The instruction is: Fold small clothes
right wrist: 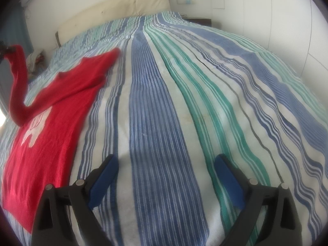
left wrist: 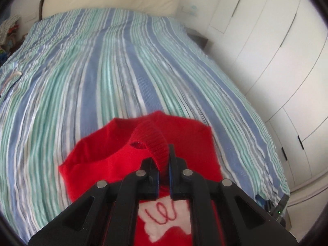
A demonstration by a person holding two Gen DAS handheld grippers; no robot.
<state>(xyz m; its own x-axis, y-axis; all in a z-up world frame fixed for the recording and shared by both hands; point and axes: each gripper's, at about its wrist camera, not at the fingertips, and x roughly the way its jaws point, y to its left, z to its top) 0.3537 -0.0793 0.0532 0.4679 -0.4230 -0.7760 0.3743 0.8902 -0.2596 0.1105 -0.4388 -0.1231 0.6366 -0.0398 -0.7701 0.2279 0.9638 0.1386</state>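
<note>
A small red sweater point(right wrist: 47, 123) with a white patch and red stitching on its chest lies flat on the striped bedspread point(right wrist: 164, 102), to the left in the right wrist view. My left gripper point(left wrist: 163, 164) is shut on the ribbed cuff point(left wrist: 155, 141) of one sleeve and holds it raised over the sweater body point(left wrist: 184, 143). That lifted sleeve point(right wrist: 18, 82) also shows in the right wrist view, where the left gripper point(right wrist: 4, 50) sits at the frame edge. My right gripper point(right wrist: 166, 176) is open and empty, low over the bedspread to the right of the sweater.
A cream headboard point(left wrist: 110, 2) stands at the far end of the bed. White wardrobe doors point(left wrist: 276, 61) run along the right side. A pile of clothes point(left wrist: 8, 32) sits at the far left. A dark nightstand point(right wrist: 196, 21) is by the bed's far right corner.
</note>
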